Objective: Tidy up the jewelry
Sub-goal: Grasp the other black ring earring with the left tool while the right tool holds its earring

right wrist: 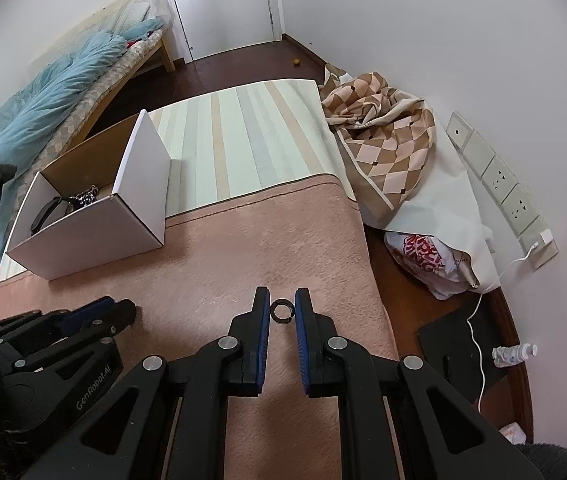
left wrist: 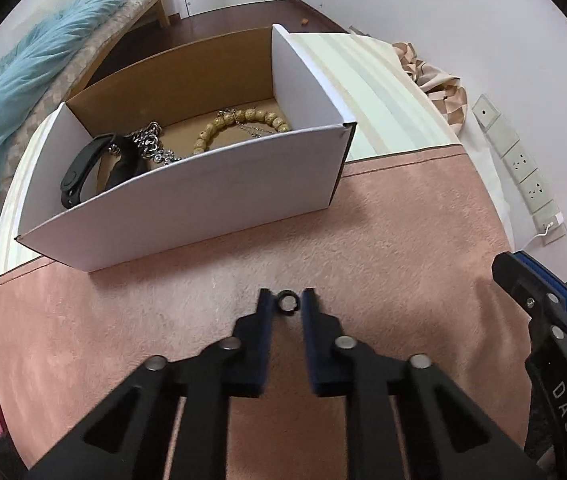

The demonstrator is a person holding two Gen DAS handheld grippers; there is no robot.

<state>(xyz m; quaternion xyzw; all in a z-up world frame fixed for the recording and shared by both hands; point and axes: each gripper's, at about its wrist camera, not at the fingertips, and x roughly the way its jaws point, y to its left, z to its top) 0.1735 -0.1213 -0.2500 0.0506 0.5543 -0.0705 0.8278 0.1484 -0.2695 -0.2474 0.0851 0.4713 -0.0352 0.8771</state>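
Left gripper (left wrist: 288, 300) low over a pink blanket (left wrist: 383, 240), jaws parted only a little. Between the tips, a small dark ring (left wrist: 288, 303), close against the left-hand finger, with a thin strip of blanket showing between ring and right-hand finger; not pinched, as far as can be seen. Ahead of these jaws and a bit to their left, an open white cardboard box (left wrist: 187, 200) on the blanket's far edge. Inside the box, a black wristband (left wrist: 79, 172) toward the left end, a heap of silver chain (left wrist: 151, 146) in the middle, and a bracelet of pale yellow beads (left wrist: 243, 124) toward the right. Right gripper (right wrist: 282, 310) just to the right of the left one, over the same blanket, jaws likewise narrowly apart. Between its blue-padded tips, a second dark ring (right wrist: 282, 312), nearly filling the gap and close to both pads; whether touched or gripped, impossible to tell. From the right wrist view, the box well ahead and far to the left of the jaws, a pale striped mat (right wrist: 243, 140) straight ahead beyond the blanket, and a crumpled brown checked cloth (right wrist: 379, 140) ahead to the right, against the wall.
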